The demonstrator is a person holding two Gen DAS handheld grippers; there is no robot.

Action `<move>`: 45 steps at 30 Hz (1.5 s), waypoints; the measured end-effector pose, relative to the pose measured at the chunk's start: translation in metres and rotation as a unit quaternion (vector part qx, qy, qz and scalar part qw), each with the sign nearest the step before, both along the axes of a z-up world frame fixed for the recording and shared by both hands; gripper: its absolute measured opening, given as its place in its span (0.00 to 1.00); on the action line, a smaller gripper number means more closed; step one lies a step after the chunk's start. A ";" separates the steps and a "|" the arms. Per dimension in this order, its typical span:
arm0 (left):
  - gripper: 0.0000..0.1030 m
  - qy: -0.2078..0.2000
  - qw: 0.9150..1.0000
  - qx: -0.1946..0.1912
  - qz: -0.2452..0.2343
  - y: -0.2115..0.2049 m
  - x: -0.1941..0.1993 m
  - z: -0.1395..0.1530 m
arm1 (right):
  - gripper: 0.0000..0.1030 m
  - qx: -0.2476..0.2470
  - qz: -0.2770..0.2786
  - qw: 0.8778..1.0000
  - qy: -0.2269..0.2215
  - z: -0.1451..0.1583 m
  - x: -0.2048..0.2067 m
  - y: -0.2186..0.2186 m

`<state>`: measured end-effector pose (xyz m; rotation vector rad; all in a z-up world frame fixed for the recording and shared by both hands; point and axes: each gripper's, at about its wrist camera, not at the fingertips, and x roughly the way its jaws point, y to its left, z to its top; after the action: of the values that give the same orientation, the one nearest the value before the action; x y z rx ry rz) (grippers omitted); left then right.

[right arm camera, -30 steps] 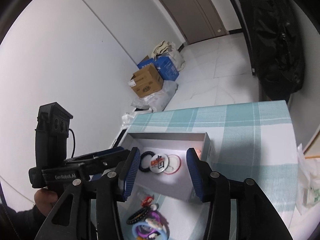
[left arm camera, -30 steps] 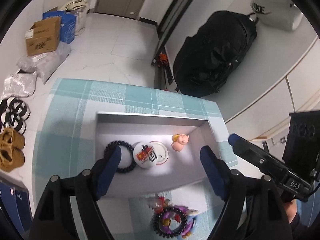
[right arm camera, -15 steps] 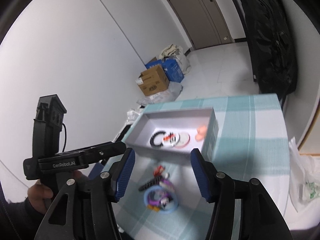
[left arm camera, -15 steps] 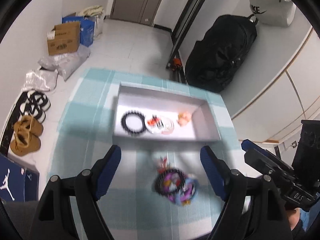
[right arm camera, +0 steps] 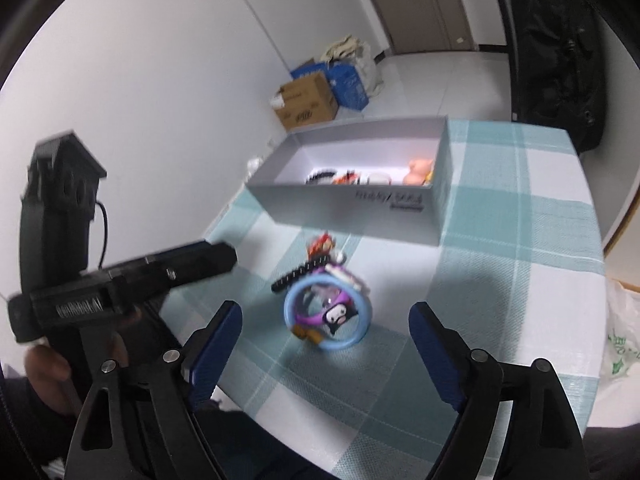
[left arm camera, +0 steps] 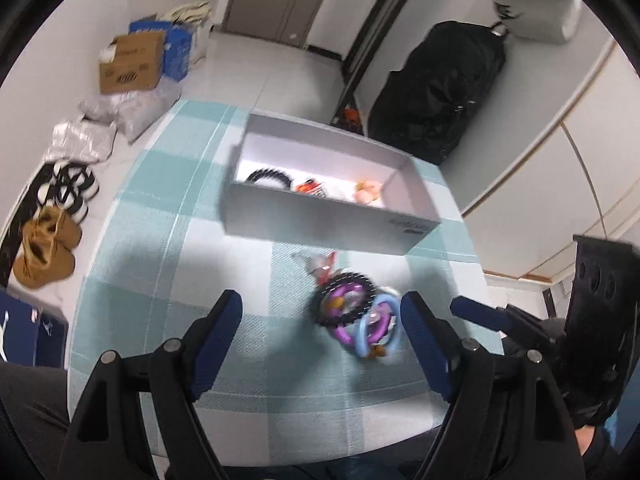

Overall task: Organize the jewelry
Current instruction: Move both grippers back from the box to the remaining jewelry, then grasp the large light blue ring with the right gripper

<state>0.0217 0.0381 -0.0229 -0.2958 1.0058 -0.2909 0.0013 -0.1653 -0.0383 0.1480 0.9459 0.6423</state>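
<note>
A white open box (left arm camera: 320, 220) (right arm camera: 352, 208) stands on the checked tablecloth. It holds a black beaded bracelet (left arm camera: 267, 177), a red and white badge (left arm camera: 310, 188) and a small pink figure (left arm camera: 367, 193). In front of the box lies a loose pile: a black bracelet (left arm camera: 344, 300), purple and light blue rings (right arm camera: 328, 316) and a small red charm (right arm camera: 320, 245). My left gripper (left arm camera: 322, 324) is open and empty, held above the table near the pile. My right gripper (right arm camera: 326, 338) is open and empty, framing the blue ring from the near side.
The checked tablecloth (left arm camera: 168, 248) covers a small table with floor below on the left. Cardboard boxes (left arm camera: 132, 64), bags and shoes (left arm camera: 48, 240) lie on the floor. A black backpack (left arm camera: 436, 92) leans behind the table. A plastic bag (right arm camera: 620, 340) sits at the right.
Both grippers have pulled back from over the box toward the near side of the table. The pile in front of the box now sits between the fingers. Both stay open.
</note>
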 end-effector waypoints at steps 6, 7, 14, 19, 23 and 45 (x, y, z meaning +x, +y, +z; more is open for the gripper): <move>0.76 0.034 0.999 -0.009 0.030 0.015 0.004 -0.013 | 0.84 -0.034 0.014 0.999 -0.005 -0.010 0.003 0.019; 0.76 0.036 0.999 -0.006 0.033 0.016 0.004 -0.014 | 0.84 -0.038 0.017 0.999 -0.006 -0.011 0.004 0.022; 0.76 0.046 0.997 -0.024 0.048 0.026 0.005 -0.019 | 0.84 -0.062 0.033 0.997 -0.008 -0.025 0.010 0.039; 0.76 0.047 0.997 -0.028 0.056 0.029 0.007 -0.019 | 0.83 -0.072 0.027 0.997 -0.013 -0.027 0.012 0.040; 0.76 0.044 0.997 -0.028 0.060 0.031 0.006 -0.019 | 0.70 -0.077 0.032 0.996 -0.012 -0.031 0.015 0.046; 0.76 0.101 0.992 -0.073 0.003 0.018 0.013 -0.037 | 0.58 -0.017 -0.016 1.000 -0.007 -0.013 0.016 0.014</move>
<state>0.0347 0.0560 -0.0602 -0.4686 1.1860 -0.3351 0.0172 -0.1516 -0.0515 0.1282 0.9393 0.5965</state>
